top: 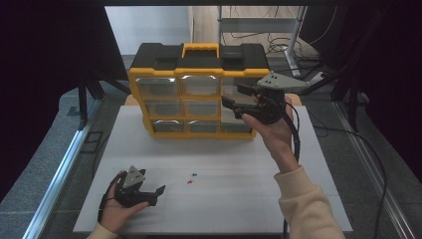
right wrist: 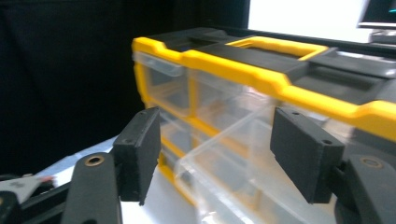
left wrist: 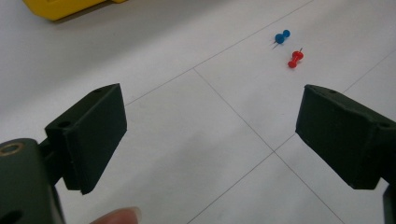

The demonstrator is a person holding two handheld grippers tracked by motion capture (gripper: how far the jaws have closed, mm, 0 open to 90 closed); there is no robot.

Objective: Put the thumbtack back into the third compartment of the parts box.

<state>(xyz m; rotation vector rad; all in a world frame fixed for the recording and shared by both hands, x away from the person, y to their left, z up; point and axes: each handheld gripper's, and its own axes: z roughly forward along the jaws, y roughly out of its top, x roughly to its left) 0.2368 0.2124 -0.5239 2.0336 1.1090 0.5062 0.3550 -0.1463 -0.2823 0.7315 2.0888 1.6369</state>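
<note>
Right gripper view has the spread fingers (right wrist: 215, 154) straddling, not pinching, a pulled-out clear drawer (right wrist: 233, 172) of the yellow organizer (top: 199, 94), its long axis running toward them

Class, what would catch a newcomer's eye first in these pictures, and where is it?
A yellow-and-black drawer cabinet stands at the table's far side. The right tongs sit open at its right column, where a clear drawer is pulled out. Nearer the person, a blue pin and a red pin lie ahead of the open left tongs.

Glossy clear plastic drawer (right wrist: 233, 172), matt black gripper (right wrist: 217, 154), smooth white table (top: 224, 199)
</note>
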